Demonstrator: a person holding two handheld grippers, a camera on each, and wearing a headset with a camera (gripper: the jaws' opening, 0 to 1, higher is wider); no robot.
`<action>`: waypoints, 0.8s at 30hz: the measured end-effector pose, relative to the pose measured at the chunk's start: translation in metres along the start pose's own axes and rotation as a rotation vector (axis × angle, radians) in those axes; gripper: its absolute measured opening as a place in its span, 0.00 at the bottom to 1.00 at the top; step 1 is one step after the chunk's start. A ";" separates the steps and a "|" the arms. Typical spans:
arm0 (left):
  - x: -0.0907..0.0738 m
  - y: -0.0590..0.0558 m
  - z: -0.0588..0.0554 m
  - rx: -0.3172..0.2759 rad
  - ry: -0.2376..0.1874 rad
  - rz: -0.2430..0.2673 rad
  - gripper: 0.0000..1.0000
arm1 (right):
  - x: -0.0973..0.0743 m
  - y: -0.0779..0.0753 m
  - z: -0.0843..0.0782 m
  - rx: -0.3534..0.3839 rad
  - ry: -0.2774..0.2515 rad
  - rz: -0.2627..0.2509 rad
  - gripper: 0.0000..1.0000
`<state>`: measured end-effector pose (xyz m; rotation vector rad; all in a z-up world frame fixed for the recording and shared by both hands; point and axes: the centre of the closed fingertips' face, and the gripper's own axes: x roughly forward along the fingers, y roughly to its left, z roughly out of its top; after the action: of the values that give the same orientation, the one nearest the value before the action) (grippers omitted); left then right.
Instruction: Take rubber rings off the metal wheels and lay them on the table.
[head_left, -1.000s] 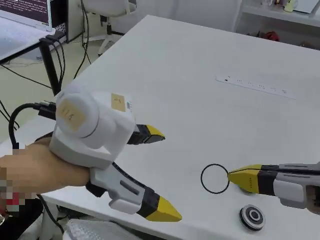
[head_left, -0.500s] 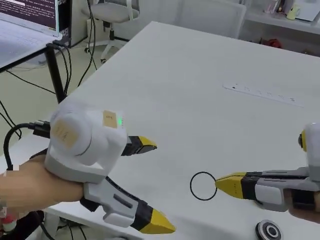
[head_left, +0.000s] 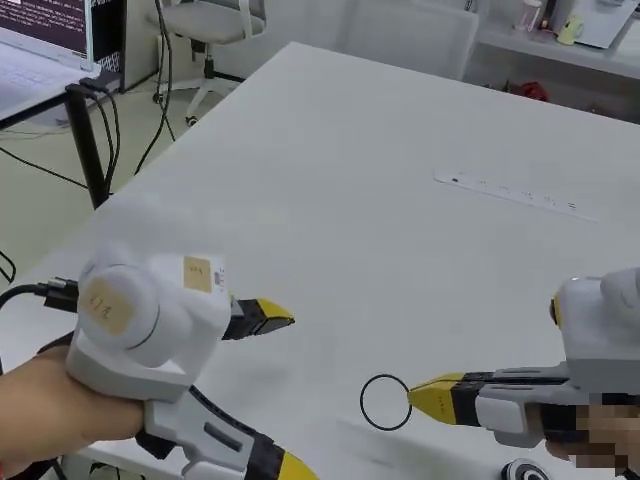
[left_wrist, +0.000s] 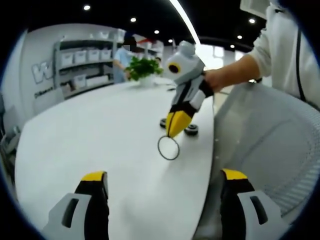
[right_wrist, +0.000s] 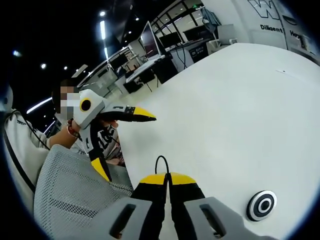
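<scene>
So the right gripper (head_left: 415, 397) is clamped tight on the thin black rubber ring (head_left: 385, 402) — its yellow tips pinch one edge and the rest of the loop sticks out past them, low over the white table (head_left: 350, 150) near the front edge. Can't tell whether the ring actually touches the surface. The left gripper (head_left: 285, 392) is off to the side with its jaws spread wide open, pointing roughly toward the ring but well apart from it. A metal wheel (right_wrist: 263, 204) lies flat on the table just beside the right gripper — dark outer band around a bright hub. In the left gripper view it sits just behind the right gripper's tips. A flat white power strip (head_left: 515, 193) lies farther back on the table.
</scene>
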<state>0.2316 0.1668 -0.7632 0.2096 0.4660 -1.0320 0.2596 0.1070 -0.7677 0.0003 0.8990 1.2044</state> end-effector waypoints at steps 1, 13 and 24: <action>0.000 0.000 0.000 -0.002 0.000 -0.001 0.94 | 0.001 -0.001 -0.002 0.006 0.006 -0.002 0.00; -0.001 -0.004 0.003 -0.026 -0.012 0.009 0.93 | 0.010 -0.010 -0.020 0.011 0.043 -0.032 0.00; -0.003 -0.005 0.004 -0.041 -0.029 0.027 0.92 | 0.010 -0.017 -0.022 -0.032 0.051 -0.061 0.00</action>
<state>0.2270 0.1648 -0.7580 0.1635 0.4566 -0.9968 0.2605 0.0980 -0.7957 -0.0835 0.9174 1.1662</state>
